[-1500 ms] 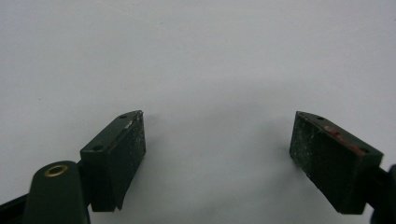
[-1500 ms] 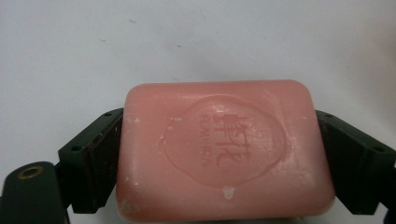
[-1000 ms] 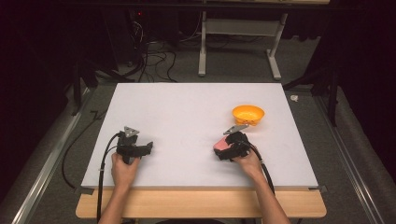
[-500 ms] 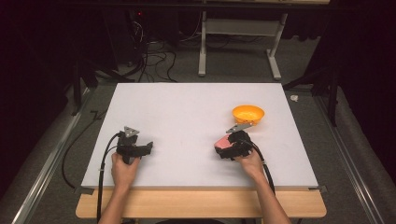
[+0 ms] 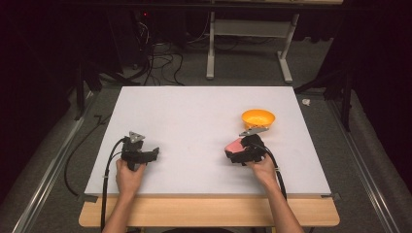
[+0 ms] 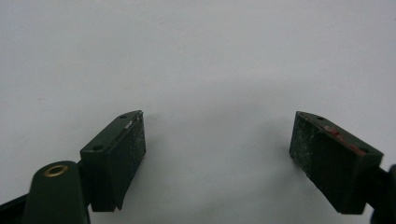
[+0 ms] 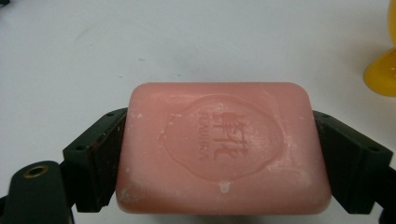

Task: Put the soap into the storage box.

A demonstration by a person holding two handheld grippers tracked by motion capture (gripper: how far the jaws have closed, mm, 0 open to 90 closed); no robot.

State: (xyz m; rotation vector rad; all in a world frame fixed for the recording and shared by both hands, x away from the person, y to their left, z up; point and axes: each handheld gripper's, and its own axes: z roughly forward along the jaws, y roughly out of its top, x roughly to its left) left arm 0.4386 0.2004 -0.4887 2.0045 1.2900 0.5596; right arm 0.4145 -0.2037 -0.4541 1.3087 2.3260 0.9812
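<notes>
Right hand-held gripper (image 7: 219, 154) is clamped on a pink rectangular bar of soap (image 7: 222, 147) w/ rounded corners and an embossed oval stamp on its top face. In the right gripper view the two black jaws press the bar's short ends, one each side, and the stamped face looks up at the camera. White surface shows under and beyond the bar; can't tell from that view whether the soap rests on it or sits just above.

In the high view the right hand-held gripper (image 5: 232, 151) sits at the right-front part of the white rectangular counter (image 5: 194, 111), person's right hand (image 5: 262, 167) wrapped round its rear, cable trailing back along the forearm. The soap (image 5: 234, 144) shows as a pink patch at the gripper's front-left end. Grey three-cornered plate on top points toward a small orange plastic bowl (image 5: 258, 118), which stands near, farther back and slightly right, apart from the soap. Same bowl's edge (image 7: 383, 74) shows at the right border of the right gripper view.

Left hand-held gripper (image 6: 219, 144) is spread wide w/ nothing between the jaws, just bare white counter. In the high view it (image 5: 154, 151) lies low at the left-front, held by the left hand (image 5: 130, 174), well apart from the right one.

Counter's wooden front edge (image 5: 209, 213) runs below both forearms.
</notes>
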